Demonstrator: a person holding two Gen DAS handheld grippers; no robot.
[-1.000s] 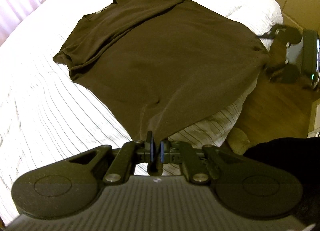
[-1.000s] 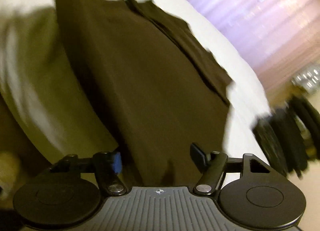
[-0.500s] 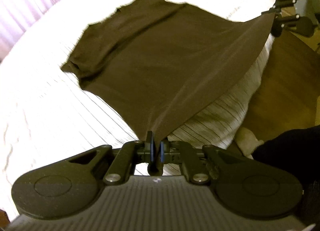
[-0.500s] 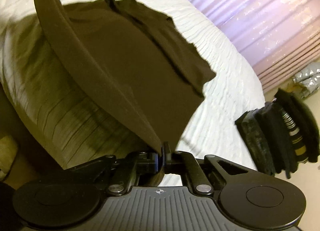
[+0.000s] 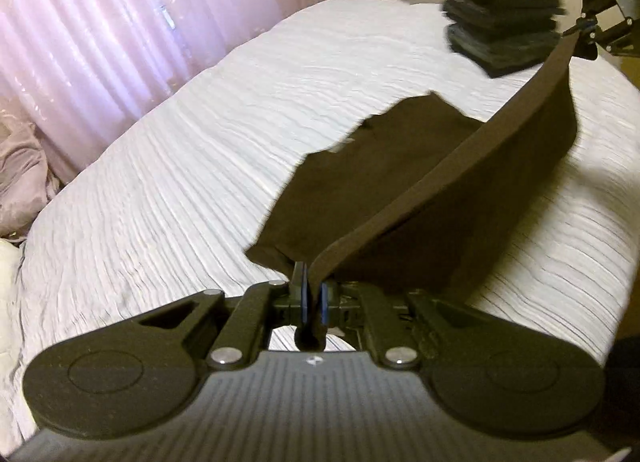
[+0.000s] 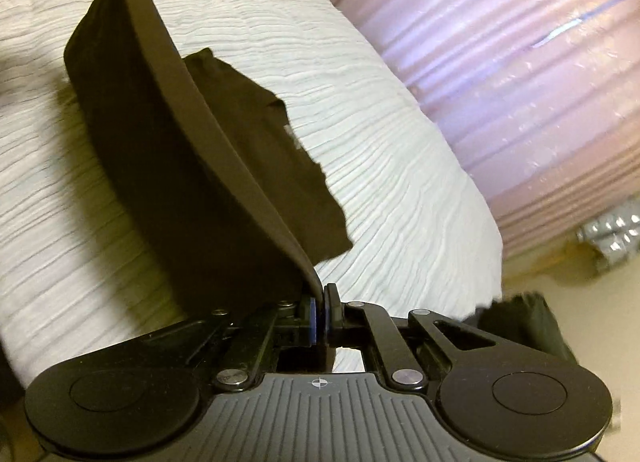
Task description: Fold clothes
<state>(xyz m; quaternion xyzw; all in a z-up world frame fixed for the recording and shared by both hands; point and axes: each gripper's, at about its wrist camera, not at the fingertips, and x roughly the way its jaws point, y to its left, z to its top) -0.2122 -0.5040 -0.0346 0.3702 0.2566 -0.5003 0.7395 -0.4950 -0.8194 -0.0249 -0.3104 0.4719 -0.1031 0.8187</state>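
Above the white ribbed bedspread (image 5: 200, 166), I hold the dark brown cotton T-shirt (image 5: 400, 182) by its bottom hem, stretched taut between my two tools. My left gripper (image 5: 311, 294) is clamped on one hem corner; my right gripper (image 6: 320, 314) is clamped on the other, and it also shows at the far end of the taut hem in the left view. The hem half is lifted; the collar half lies flat on the bed. Risks as I judge them: each bite is only a thin edge of cloth, so a hard pull between hands could slip a corner out and drop the fold crooked. Unequal height or pace would skew the crease. Dragging too far could tow the lower layer and bunch it. The stack of folded dark clothes (image 5: 500, 10) sits near the right hand; a wide swing might knock it.
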